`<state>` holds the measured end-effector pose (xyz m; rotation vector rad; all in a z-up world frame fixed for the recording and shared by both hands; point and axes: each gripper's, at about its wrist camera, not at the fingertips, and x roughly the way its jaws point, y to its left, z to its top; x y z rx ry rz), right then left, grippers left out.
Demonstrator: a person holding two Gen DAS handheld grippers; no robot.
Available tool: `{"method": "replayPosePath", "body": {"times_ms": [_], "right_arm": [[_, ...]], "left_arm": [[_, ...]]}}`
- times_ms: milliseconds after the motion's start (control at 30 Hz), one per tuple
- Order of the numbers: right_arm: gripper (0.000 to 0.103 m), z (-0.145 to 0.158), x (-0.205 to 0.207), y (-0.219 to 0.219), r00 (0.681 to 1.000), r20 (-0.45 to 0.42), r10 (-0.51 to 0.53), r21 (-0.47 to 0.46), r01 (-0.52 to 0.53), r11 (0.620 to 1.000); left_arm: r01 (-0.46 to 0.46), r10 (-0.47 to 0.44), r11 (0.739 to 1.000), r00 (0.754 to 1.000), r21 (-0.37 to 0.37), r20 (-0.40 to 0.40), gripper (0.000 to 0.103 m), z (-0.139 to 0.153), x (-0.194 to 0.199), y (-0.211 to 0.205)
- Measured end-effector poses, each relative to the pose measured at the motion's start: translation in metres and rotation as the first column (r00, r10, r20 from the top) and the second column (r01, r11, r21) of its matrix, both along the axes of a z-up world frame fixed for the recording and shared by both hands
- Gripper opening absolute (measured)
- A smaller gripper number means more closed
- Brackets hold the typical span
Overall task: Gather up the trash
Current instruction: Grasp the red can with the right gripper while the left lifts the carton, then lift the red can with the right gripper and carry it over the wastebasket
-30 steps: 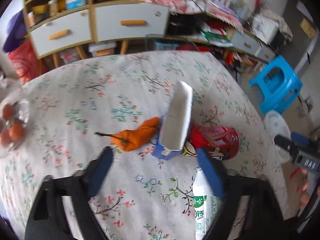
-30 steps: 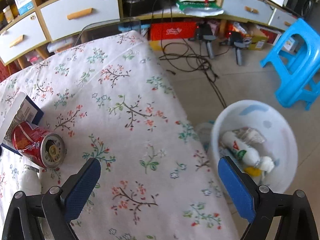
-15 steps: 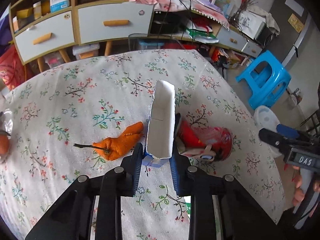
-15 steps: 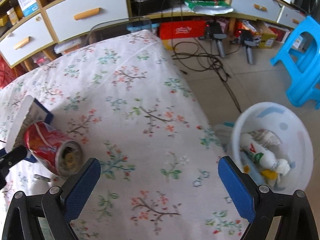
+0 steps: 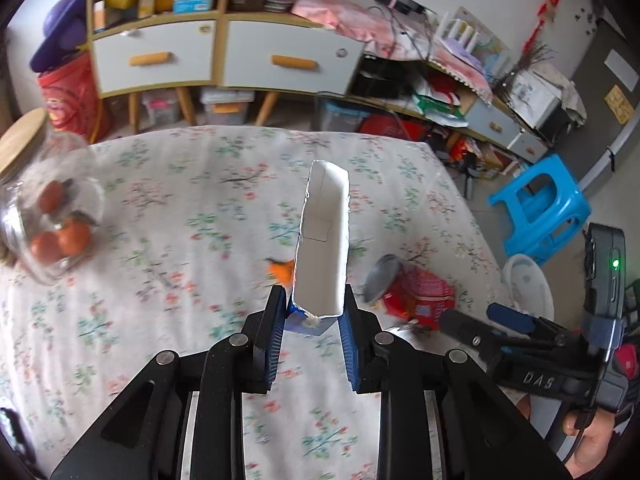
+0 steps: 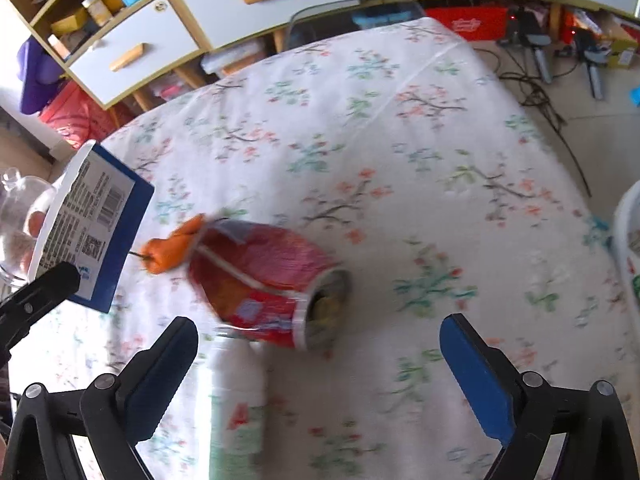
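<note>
Left tongs (image 5: 313, 318): clamped on the base of the carton (image 5: 323, 236), lifted off the tabletop (image 6: 400, 128)
Right tongs (image 6: 318, 354): wide, nothing held
Can (image 6: 272, 280): dead ahead, long axis slanting across the gap
Nearer arm: right

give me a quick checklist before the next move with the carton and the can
1. Left gripper shut on carton: ok.
2. Carton clear of the table: cannot tell.
3. Right gripper open: ok.
4. Can between the right fingers: not ok, it lies ahead of them.
5. Bottle clear of the right gripper's path: not ok, it lies between the fingers.
6. Bin in view on the floor: ok.
</note>
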<state>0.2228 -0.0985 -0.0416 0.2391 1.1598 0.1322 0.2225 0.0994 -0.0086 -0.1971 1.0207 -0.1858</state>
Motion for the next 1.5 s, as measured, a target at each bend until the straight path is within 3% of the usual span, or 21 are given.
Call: {"method": "replayPosePath", "body": {"times_ms": [167, 467, 800, 867, 933, 967, 1000, 1067, 1400, 1433, 1467, 1500], "right_arm": [[0.102, 0.005, 0.008, 0.011, 0.998, 0.001, -0.059, -0.004, 0.059, 0.998], [0.102, -0.008, 0.028, 0.016, 0.978, -0.053, -0.201, -0.009, 0.201, 0.980], [0.100, -0.022, 0.032, 0.026, 0.974, -0.068, -0.217, -0.094, 0.210, 0.973], [0.089, -0.022, 0.031, 0.026, 0.978, -0.067, -0.198, -0.086, 0.192, 0.978], [0.068, -0.020, 0.030, 0.025, 0.980, -0.071, -0.188, -0.099, 0.181, 0.979], [0.052, -0.020, 0.030, 0.024, 0.982, -0.077, -0.173, -0.096, 0.166, 0.981], [0.046, -0.019, 0.029, 0.020, 0.984, -0.076, -0.158, -0.073, 0.153, 0.986], [0.040, -0.015, 0.026, 0.014, 0.986, -0.080, -0.145, -0.050, 0.142, 0.989], [0.035, 0.000, 0.005, -0.022, 0.987, -0.095, -0.130, -0.016, 0.129, 0.991], [0.031, 0.003, 0.004, -0.025, 0.987, -0.093, -0.128, -0.012, 0.127, 0.992], [0.019, 0.006, 0.002, -0.028, 0.989, -0.087, -0.122, -0.007, 0.122, 0.993], [0.013, 0.009, 0.001, -0.031, 0.989, -0.084, -0.119, 0.005, 0.119, 0.993]], "left_arm": [[-0.031, 0.031, 0.998, 0.999, 0.053, -0.006, 0.027, -0.004, -0.009, 0.020], [-0.045, 0.046, 0.998, 0.999, 0.053, -0.008, 0.027, -0.001, -0.024, 0.042], [-0.026, 0.025, 0.997, 1.000, 0.072, 0.008, 0.027, 0.007, -0.040, 0.043], [-0.023, 0.022, 0.997, 1.000, 0.073, 0.012, 0.027, 0.009, -0.042, 0.041], [-0.018, 0.017, 0.998, 1.000, 0.068, 0.015, 0.026, 0.011, -0.044, 0.040], [-0.017, 0.016, 0.997, 1.000, 0.069, 0.016, 0.026, 0.012, -0.045, 0.039], [-0.014, 0.013, 0.998, 1.000, 0.066, 0.019, 0.025, 0.013, -0.046, 0.038], [-0.009, 0.008, 0.999, 1.000, 0.050, 0.018, 0.025, 0.015, -0.047, 0.036], [0.010, -0.010, 1.000, 1.000, 0.029, 0.004, 0.024, 0.012, -0.051, 0.025], [0.012, -0.012, 1.000, 1.000, 0.019, 0.006, 0.024, 0.013, -0.051, 0.025], [0.012, -0.012, 1.000, 1.000, 0.012, 0.010, 0.024, 0.015, -0.051, 0.025], [0.012, -0.013, 1.000, 1.000, 0.004, 0.017, 0.024, 0.018, -0.051, 0.024]]}}
